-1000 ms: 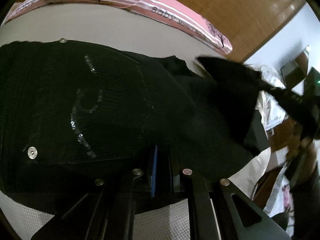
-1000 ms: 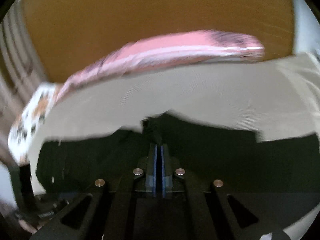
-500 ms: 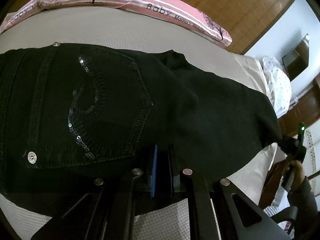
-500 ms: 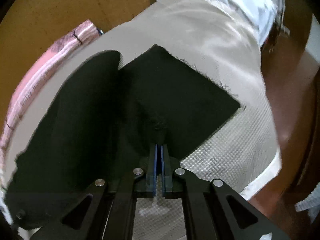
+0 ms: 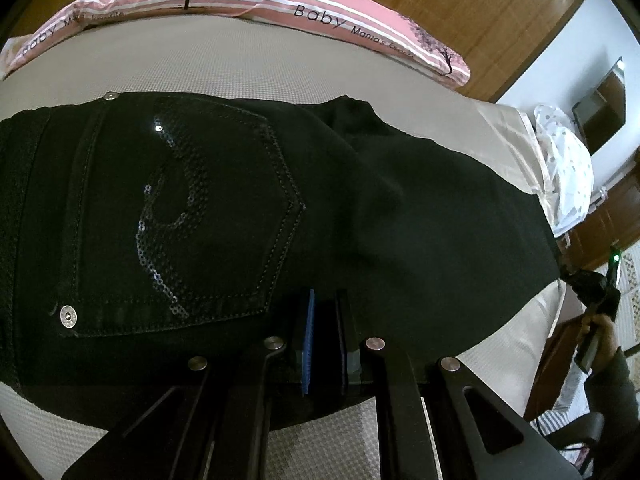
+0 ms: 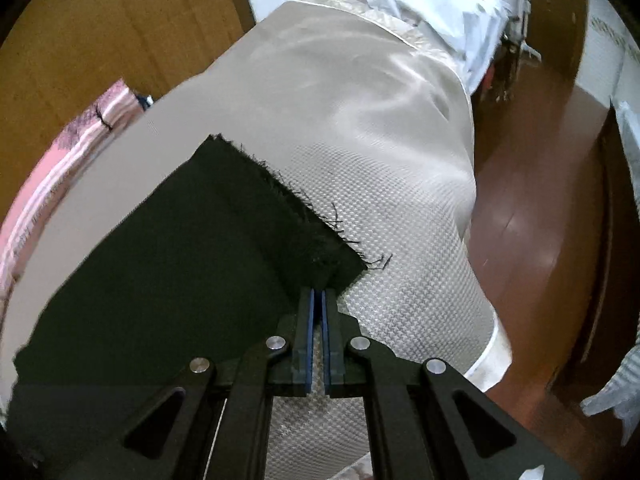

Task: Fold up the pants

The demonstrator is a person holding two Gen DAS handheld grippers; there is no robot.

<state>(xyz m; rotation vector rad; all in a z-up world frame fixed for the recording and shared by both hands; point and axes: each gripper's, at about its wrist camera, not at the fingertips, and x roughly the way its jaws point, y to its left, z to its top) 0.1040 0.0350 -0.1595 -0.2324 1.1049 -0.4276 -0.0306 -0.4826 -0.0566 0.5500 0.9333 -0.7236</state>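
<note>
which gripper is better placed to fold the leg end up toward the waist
Right. The right gripper is shut on the frayed hem of the pants; the left gripper sits beside the back pocket.

A beige woven mattress cover [image 5: 248,60] spans the bed, with a pink striped pillow [image 5: 328,16] at twelve o'clock against a wood-panelled wall [image 5: 480,8]. At three o'clock, a glossy brown floor [image 6: 532,208] and a white wall [image 5: 560,56].

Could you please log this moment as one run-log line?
pants: flat on bed | left gripper: shut on pants | right gripper: shut on hem
</note>
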